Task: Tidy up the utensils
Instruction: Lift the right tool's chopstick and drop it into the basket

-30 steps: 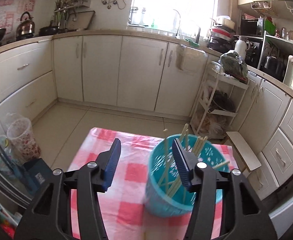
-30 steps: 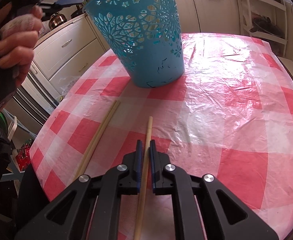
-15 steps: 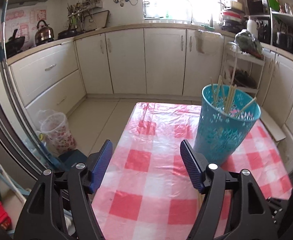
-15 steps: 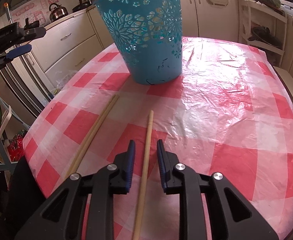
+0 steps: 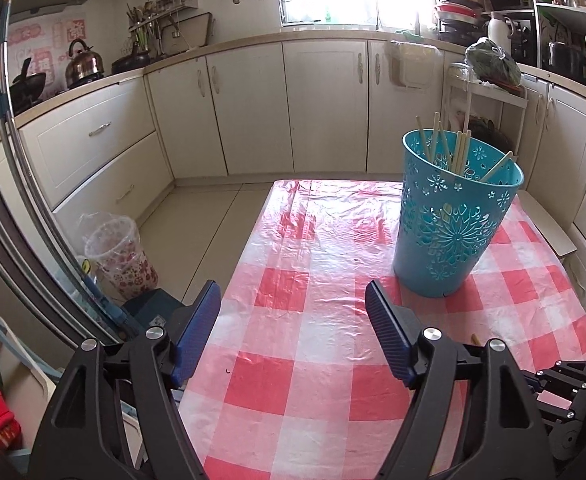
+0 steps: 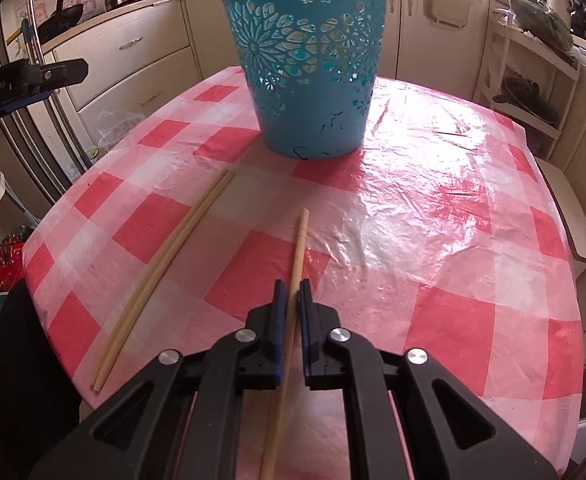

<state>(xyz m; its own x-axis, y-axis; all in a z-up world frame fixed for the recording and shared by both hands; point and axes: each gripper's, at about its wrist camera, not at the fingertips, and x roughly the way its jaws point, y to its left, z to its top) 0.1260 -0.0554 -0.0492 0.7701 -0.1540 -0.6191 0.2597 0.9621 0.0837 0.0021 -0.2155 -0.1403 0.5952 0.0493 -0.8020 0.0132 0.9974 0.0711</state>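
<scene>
Right wrist view: my right gripper (image 6: 289, 292) has just been closing and now pinches a single chopstick (image 6: 298, 252) between its pads, gripping partway along the stick, with the far end pointing toward the blue basket (image 6: 305, 68) and the near end running back under the camera. I can't tell if the stick is lifted or on the checked tablecloth (image 6: 433, 240). Two more loose chopsticks (image 6: 165, 264) lie side by side to the left, near the table edge, apart from my grip.

Left wrist view: my left gripper (image 5: 291, 326) has just been opening; jaws spread wide, nothing between them, hovering over the cloth near the left table edge. Basket stands upright toward the far right, already holding several chopsticks (image 5: 453, 152).

Risks, my judgement:
- Thin round stick in flat pads: could swivel or slip when I lift, since the grip sits off its middle.
- Basket looks light, and its wall is full of cut-outs: a tip hitting the rim could tip it or poke through a hole.
- Plastic cloth is wrinkled and slick: dragging the stick could bunch it.
- Pair near the edge could roll off if the cloth shifts.
- Sticks already leaning inside may block the drop.
</scene>
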